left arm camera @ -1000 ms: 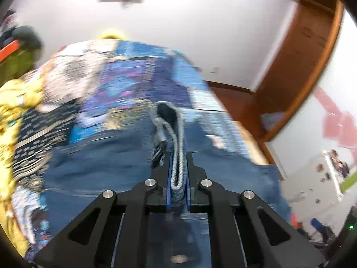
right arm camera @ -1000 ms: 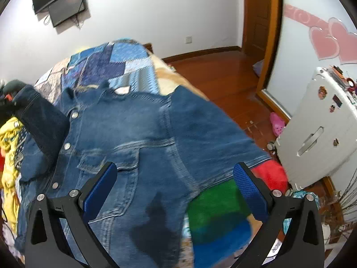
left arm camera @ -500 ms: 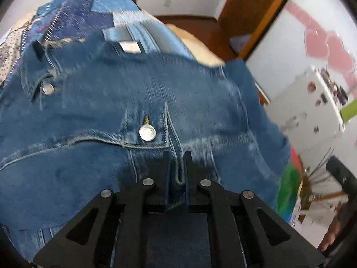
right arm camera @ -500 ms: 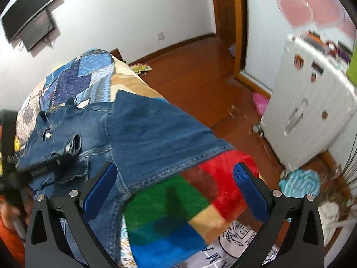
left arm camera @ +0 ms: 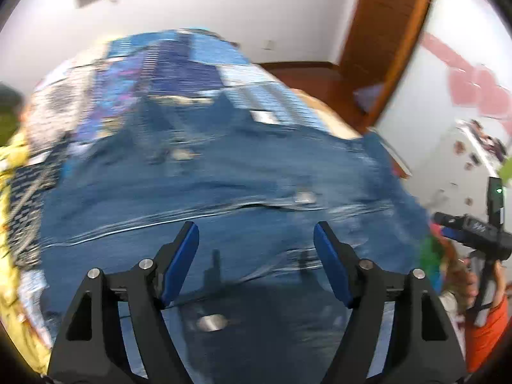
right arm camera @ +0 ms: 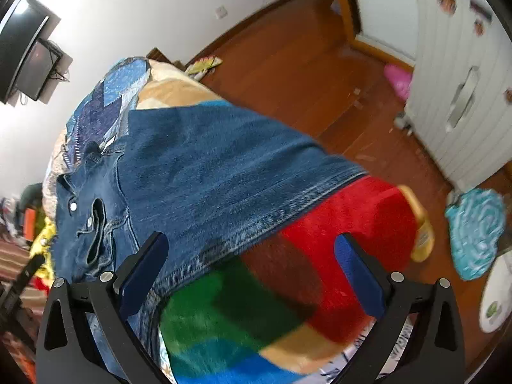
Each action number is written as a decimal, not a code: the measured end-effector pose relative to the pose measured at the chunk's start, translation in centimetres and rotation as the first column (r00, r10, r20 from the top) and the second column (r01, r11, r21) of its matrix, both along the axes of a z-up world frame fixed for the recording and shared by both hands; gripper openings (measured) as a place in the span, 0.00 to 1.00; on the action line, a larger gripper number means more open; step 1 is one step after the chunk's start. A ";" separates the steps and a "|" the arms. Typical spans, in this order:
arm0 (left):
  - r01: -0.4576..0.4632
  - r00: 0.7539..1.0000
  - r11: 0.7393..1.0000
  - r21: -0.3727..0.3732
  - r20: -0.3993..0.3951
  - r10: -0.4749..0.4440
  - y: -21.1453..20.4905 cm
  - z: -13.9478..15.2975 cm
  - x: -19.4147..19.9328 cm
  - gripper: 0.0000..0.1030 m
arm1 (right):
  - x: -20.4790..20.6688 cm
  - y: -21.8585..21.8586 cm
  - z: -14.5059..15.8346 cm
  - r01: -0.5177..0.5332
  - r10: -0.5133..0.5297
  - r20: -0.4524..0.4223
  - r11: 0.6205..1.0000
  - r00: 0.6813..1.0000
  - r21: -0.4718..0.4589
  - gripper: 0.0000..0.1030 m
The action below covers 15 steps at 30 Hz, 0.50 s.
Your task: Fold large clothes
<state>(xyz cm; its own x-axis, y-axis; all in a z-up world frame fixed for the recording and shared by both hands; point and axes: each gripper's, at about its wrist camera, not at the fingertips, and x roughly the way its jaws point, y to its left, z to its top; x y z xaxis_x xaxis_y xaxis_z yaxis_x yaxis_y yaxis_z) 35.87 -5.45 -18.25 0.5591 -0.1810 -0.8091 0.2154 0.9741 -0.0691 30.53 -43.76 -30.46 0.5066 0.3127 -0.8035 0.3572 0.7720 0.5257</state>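
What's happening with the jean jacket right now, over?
Left gripper opening, nothing between its pads. Right gripper open, empty, over the hem. Denim jacket lies spread on the colourful blanket. Nothing in the way.

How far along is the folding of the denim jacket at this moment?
Done: the jacket lies on the bed with one part laid across its front. In hand: nothing; the left gripper is opening above the denim with nothing between its pads, and the right gripper hovers open over the hem and the colourful blanket. Left: the jacket is spread wide, so further folds remain.
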 end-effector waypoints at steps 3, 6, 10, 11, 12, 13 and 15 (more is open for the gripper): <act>-0.068 0.998 0.997 0.034 0.012 0.067 2.8 -0.1 -0.9 0.74 | 1.0 -0.7 -1.1 0.005 -0.005 -0.003 0.999 1.000 0.036 0.97; -0.139 0.990 0.989 0.044 0.002 0.139 5.8 -0.7 -1.8 0.77 | 2.3 -1.4 -2.3 0.014 -0.013 -0.012 0.997 1.000 0.078 0.91; -0.225 0.974 0.974 0.041 -0.008 0.225 8.8 -1.1 -3.0 0.77 | 4.0 -1.9 -4.1 0.042 -0.040 -0.027 0.995 0.999 0.087 0.77; -0.248 0.968 0.968 0.029 -0.022 0.249 9.7 -1.4 -3.4 0.77 | 4.4 -2.0 -4.3 0.062 -0.059 -0.041 0.996 0.997 0.067 0.72; -0.263 0.964 0.965 0.021 -0.033 0.263 10.3 -1.5 -3.6 0.77 | 4.7 -2.1 -4.4 0.081 -0.078 -0.049 0.995 0.996 0.057 0.63; -0.278 0.960 0.960 0.012 -0.041 0.279 10.8 -1.7 -3.8 0.78 | 4.8 -2.3 -4.5 0.107 -0.104 -0.057 0.993 0.993 0.053 0.52; -0.298 0.953 0.954 0.002 -0.049 0.298 11.5 -1.9 -4.1 0.78 | 4.8 -2.8 -4.0 0.164 -0.162 -0.076 0.986 0.984 0.026 0.29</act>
